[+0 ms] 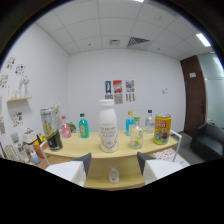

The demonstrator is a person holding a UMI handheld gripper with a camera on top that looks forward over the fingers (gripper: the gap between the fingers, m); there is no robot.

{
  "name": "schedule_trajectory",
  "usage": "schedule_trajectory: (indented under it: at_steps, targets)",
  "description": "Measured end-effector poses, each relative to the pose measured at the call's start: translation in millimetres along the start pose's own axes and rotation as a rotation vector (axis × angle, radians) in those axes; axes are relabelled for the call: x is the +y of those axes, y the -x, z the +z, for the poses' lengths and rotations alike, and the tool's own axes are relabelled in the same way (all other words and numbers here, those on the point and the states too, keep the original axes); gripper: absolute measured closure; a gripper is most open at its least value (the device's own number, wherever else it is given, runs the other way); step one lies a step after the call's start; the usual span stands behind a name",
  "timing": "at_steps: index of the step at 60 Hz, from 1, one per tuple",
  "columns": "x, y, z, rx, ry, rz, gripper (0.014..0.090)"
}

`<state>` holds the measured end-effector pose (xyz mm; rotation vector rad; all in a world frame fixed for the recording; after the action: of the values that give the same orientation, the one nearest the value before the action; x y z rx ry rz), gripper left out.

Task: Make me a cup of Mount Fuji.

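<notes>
White bottle (108, 126) beyond open gripper (113, 161)

No text is legible. White bottle (108, 126), frame centre: label print present, too small to read. Yellow can (162, 129), right of centre: coloured graphics, possibly lettering, unreadable. Wall posters (120, 91), above centre: printed blocks, unreadable.

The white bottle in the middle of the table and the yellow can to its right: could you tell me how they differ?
The white bottle is taller than the yellow can, with a narrower capped neck; the can is a squat, straight cylinder. The bottle is plain white with faint print, while the can is bright yellow with red markings. The bottle stands beyond the gap between the open gripper's fingers; the can stands further right. Both stand upright on the wooden table.
</notes>
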<state>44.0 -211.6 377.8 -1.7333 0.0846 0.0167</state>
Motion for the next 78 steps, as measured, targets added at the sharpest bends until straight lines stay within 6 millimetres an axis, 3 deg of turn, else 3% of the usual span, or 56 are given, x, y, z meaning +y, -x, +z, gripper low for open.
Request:
schedule_trajectory:
  at_steps: [8,22,31,32,33,36,51,64,71,78]
  targets:
    - [-28.8,10.2,35.0,-0.031,-0.038,0.001,0.0195]
    - [-33.6,16.6,93.8,0.001,0.009,0.003,0.0203]
    - [-33.8,18.0,119.9,0.022,0.016,-0.017,0.0366]
    - [-33.4,18.5,121.8,0.021,0.018,-0.02,0.0446]
    - [-32.8,18.9,123.6,0.021,0.021,-0.024,0.0428]
    - [-33.7,12.2,125.7,0.051,0.019,-0.031,0.0533]
    - [-39.0,14.1,115.9,0.015,0.008,0.006,0.0559]
    - [-52.4,9.9,64.2,-0.048,-0.057,0.017,0.0563]
    - [-23.2,-7.1,35.8,-0.059,-0.049,0.009,0.0565]
    - [35.1,-35.3,22.6,-0.032,0.003,-0.005,0.0564]
